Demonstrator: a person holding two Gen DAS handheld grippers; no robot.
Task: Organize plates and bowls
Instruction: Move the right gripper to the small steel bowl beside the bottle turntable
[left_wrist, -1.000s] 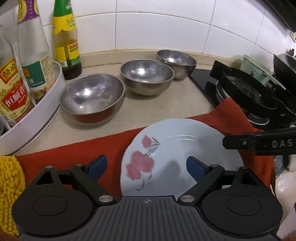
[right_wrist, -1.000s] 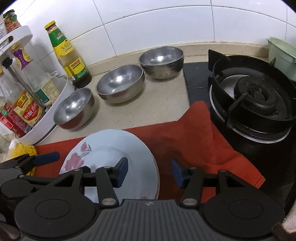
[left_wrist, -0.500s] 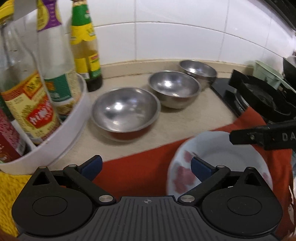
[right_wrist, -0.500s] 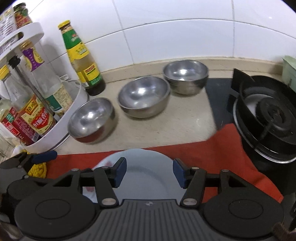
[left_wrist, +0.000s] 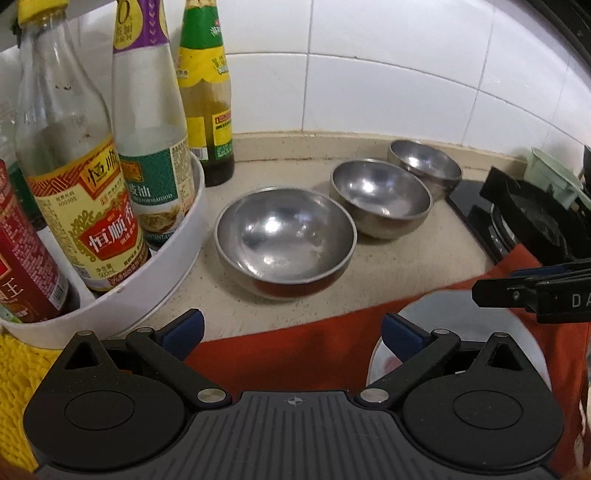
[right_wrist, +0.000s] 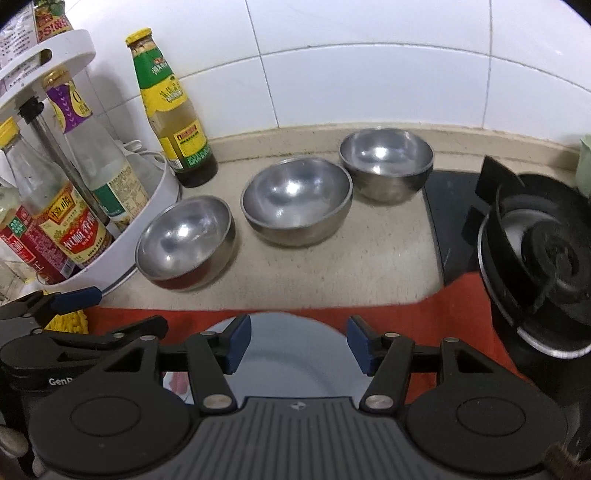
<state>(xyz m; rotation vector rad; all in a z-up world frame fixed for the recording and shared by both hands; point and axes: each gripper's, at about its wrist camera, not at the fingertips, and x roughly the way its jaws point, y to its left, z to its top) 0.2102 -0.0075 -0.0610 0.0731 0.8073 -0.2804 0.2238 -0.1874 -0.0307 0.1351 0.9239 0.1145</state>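
Observation:
Three steel bowls stand in a diagonal row on the beige counter: a near bowl (left_wrist: 286, 240) (right_wrist: 184, 243), a middle bowl (left_wrist: 382, 203) (right_wrist: 297, 201) and a far bowl (left_wrist: 424, 166) (right_wrist: 386, 162). A pale blue plate (left_wrist: 450, 325) (right_wrist: 291, 354) with a red flower lies on a red cloth (left_wrist: 295, 350) (right_wrist: 461, 314). My left gripper (left_wrist: 291, 330) is open above the cloth, facing the near bowl. My right gripper (right_wrist: 297, 343) is open over the plate's far edge, with nothing between its fingers.
A white rotating rack (left_wrist: 159, 269) (right_wrist: 155, 192) of sauce bottles stands at the left, with a dark bottle (left_wrist: 207, 110) (right_wrist: 170, 110) behind it by the tiled wall. A black gas burner (right_wrist: 535, 251) (left_wrist: 532, 221) is at the right. A yellow cloth (left_wrist: 14, 369) lies near left.
Both grippers have swung left and moved toward the bowls. The plate has slid to the lower right in the left view and sits under the right gripper. Both stay open.

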